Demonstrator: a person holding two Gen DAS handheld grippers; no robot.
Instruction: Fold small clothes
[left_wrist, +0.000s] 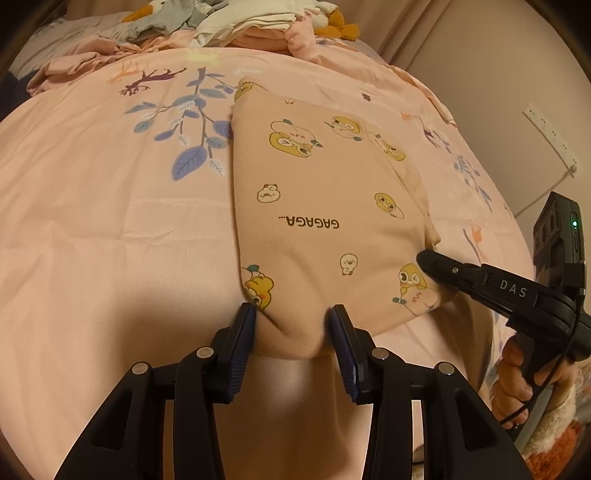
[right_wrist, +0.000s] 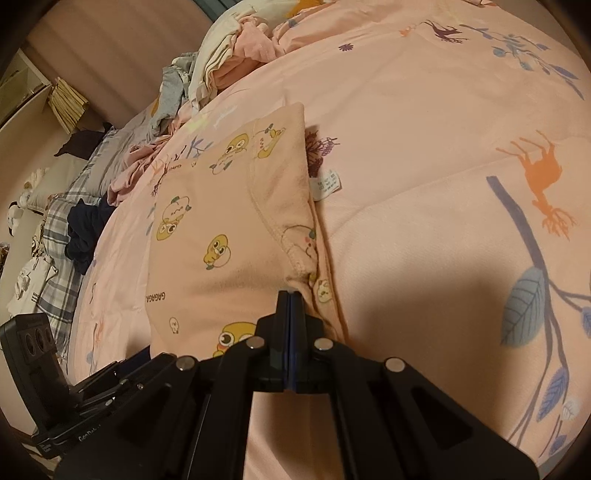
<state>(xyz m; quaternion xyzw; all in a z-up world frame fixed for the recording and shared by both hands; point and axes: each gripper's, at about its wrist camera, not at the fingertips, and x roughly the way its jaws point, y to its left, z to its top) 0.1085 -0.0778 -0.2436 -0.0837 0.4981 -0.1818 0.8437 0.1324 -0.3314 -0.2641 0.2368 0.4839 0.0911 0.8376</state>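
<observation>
The peach cartoon-print garment (left_wrist: 325, 206), marked "GAGAGA", lies partly folded on the pink printed bed cover (left_wrist: 110, 229), its near hem toward both tools. The step in hand appears to be a lengthwise fold: the near hem is raised for carrying toward the far edge. The left gripper (left_wrist: 291, 325) has its fingers (left_wrist: 242, 343) partly parted with a bunched fold of the hem between them, touching both pads. The right gripper (right_wrist: 290, 306) has its fingers pressed together on the hem's corner beside the seam. The next move calls for lifting both corners evenly. Unfolded clothes (left_wrist: 243, 22) lie well apart, at the far side.
</observation>
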